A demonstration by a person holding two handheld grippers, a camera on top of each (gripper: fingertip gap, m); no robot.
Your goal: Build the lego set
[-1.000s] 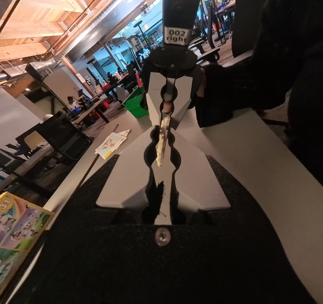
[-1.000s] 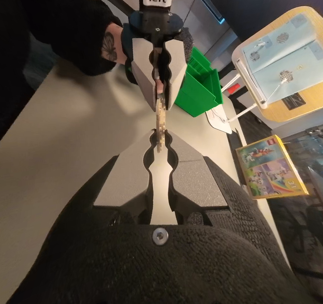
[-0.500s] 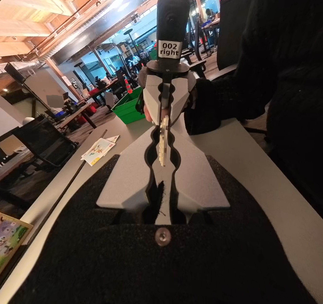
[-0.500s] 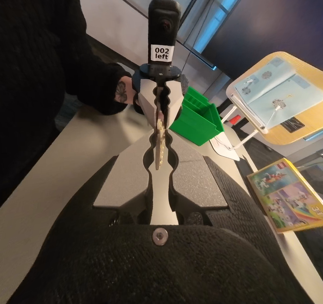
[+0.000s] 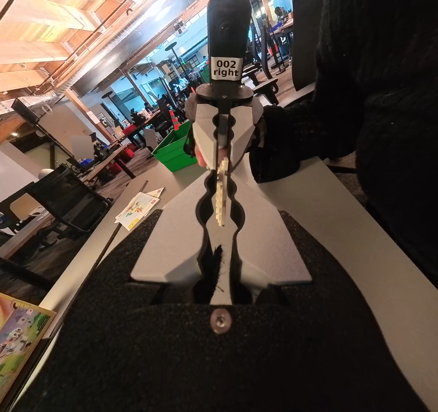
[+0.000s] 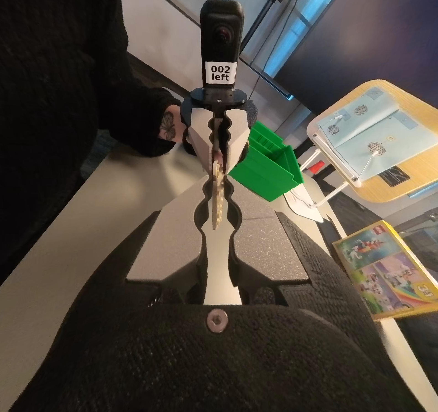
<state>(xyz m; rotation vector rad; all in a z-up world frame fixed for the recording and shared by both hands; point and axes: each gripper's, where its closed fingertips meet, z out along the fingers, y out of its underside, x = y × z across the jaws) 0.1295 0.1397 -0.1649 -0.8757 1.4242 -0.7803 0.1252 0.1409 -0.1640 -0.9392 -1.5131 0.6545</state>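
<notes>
A flat tan lego plate assembly (image 5: 221,197) is held edge-on in the air above the grey table (image 5: 331,223). The two grippers face each other tip to tip. My left gripper (image 5: 221,175) is shut on one end of the plate. My right gripper (image 6: 217,178) is shut on the other end, and the plate (image 6: 218,201) reaches well back between its fingers. The right gripper also shows in the left wrist view (image 5: 222,165), and the left gripper in the right wrist view (image 6: 216,166). A person's hand in a black sleeve holds each.
A green bin (image 6: 265,175) stands on the table beyond the grippers. A small instruction leaflet (image 5: 139,207) lies near it. The colourful lego box (image 6: 388,275) lies at the table edge. A stand with an open booklet (image 6: 379,135) and office chairs (image 5: 64,201) are off the table. Both grippers' tips are close together, under 4 cm apart.
The grippers have closed the distance between them. The plate now reaches deeper between the right gripper's fingers. Both grippers have tilted to a more level aim.
</notes>
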